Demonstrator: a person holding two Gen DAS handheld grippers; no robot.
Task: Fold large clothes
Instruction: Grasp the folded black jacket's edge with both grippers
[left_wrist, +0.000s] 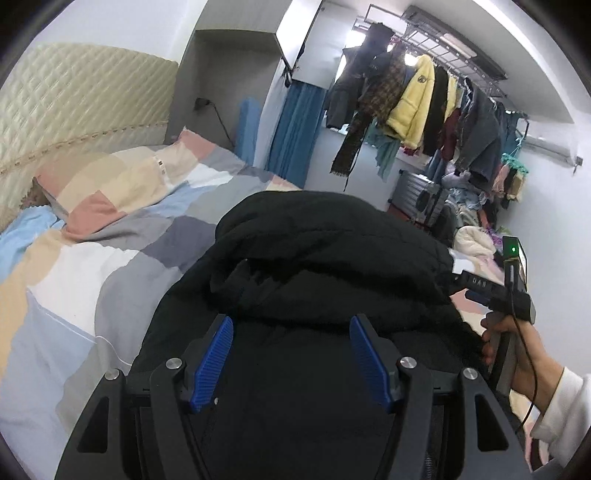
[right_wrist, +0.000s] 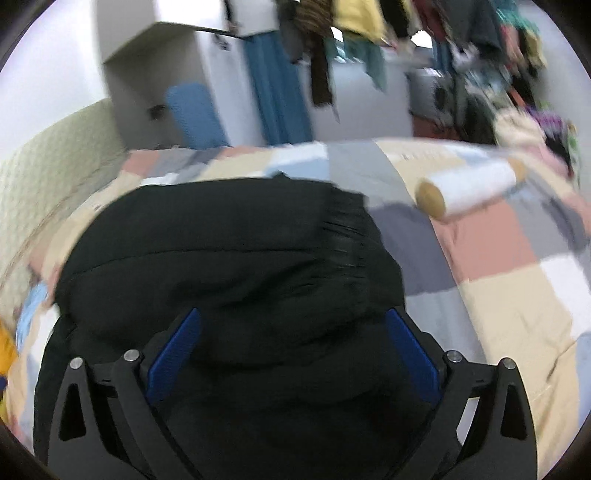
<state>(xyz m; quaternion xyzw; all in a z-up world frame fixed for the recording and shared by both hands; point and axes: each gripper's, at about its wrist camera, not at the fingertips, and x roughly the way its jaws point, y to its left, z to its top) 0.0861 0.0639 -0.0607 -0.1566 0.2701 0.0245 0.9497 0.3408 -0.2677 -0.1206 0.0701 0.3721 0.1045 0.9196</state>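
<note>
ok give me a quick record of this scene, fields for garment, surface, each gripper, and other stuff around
garment: black jacket, bunched in a heap
surface: bed with patchwork cover
left gripper: open, over the jacket
right gripper: open, over the jacket, view blurred
on bed: white roll, pillow
background: clothes rack

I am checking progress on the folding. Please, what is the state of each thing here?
Black jacket: lying bunched on the bed, partly folded.
Left gripper: open, over the jacket.
Right gripper: open, over the jacket.
Pillow: lying on the bed.
White roll: lying on its side.
Hanging clothes: on the rack.
</note>
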